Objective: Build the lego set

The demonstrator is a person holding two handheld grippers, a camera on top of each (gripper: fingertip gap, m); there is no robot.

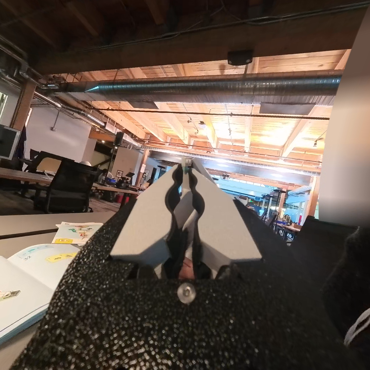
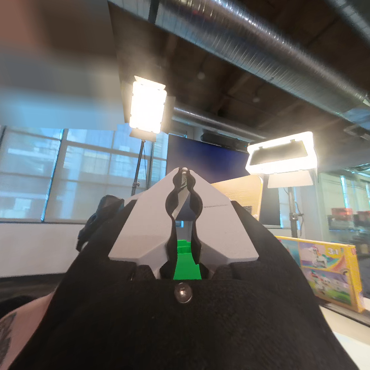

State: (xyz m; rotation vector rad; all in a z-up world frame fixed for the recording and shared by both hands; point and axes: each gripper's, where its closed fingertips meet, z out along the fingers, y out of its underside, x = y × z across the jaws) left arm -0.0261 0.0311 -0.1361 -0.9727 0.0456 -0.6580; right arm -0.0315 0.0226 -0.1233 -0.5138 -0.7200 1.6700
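— Starting with the biggest things: what fills the left wrist view?

— Mostly room: a timber ceiling with a long ribbed metal duct [image 1: 200, 88] across it, and desks and dark chairs [image 1: 66, 186] farther back. Both cameras tilt upward. Low on the left lies a grey table [image 1: 40, 222] bearing an open instruction booklet [image 1: 30, 280], and beyond it a smaller printed leaflet [image 1: 76, 233].

— And the right wrist view?

— Two lit panel lamps on stands, one upright [image 2: 147, 108], the other [image 2: 280, 154] tilted, in front of tall windows [image 2: 60, 170]. A yellow lego box [image 2: 328, 270] stands on a white surface at the lower right.

— The grippers?

— The left gripper [image 1: 186, 163] is raised off the table, its grey fingers closed nearly together at the tips, pinching a tiny pale piece [image 1: 185, 161] with a touch of green. The right gripper [image 2: 184, 170] is likewise pressed together at the tips, nipping a small pale-grey piece [image 2: 184, 170]; I cannot tell its shape.

— Anything else small?

— A bright green stepped lego part [image 2: 186, 266] shows through the gap low between the right gripper's fingers, beyond them; what it rests on is hidden.
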